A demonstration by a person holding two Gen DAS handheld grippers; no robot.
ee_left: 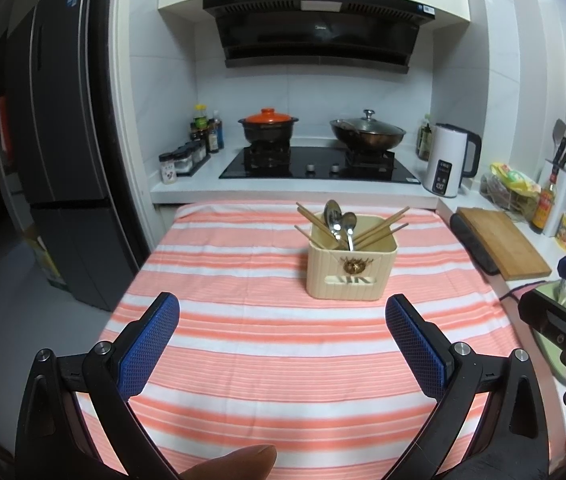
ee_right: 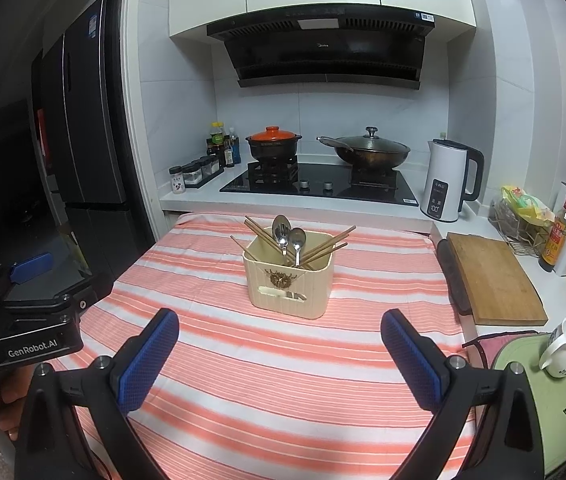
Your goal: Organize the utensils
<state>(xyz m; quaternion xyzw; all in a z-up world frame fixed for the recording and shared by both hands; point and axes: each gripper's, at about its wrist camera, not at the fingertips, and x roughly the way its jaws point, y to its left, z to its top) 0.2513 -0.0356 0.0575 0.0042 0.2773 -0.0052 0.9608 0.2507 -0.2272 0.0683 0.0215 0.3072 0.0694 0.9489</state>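
Hovering spread and empty, left gripper (ee_left: pixel 282 320) and right gripper (ee_right: pixel 280 334) face the utensil holder (ee_right: pixel 287 280) at twelve o'clock, apparently ready to reach in.

A: Coral-pink and white stripes run right across the striped cotton tablecloth (ee_left: pixel 267 344), broad bands broken by thin lines.

B: And the ribbed cream plastic utensil holder (ee_right: pixel 287 280) carries a bronze-gold crest on its front. Silver metal spoons (ee_right: pixel 289 236) gleam inside, beside tan wooden chopsticks (ee_right: pixel 329 246).

A: The left gripper (ee_left: pixel 282 312) shows black arms, with blue cross-hatched pads (ee_left: pixel 149 344). Same on the right gripper (ee_right: pixel 280 326).

B: Behind, a bright orange lid tops the black clay pot (ee_left: pixel 269 128). Dark brown round wok (ee_left: pixel 367 136), grey glass lid.

A: White electric kettle (ee_right: pixel 449 180) with a black handle. Honey-brown wooden cutting board (ee_right: pixel 491 280).
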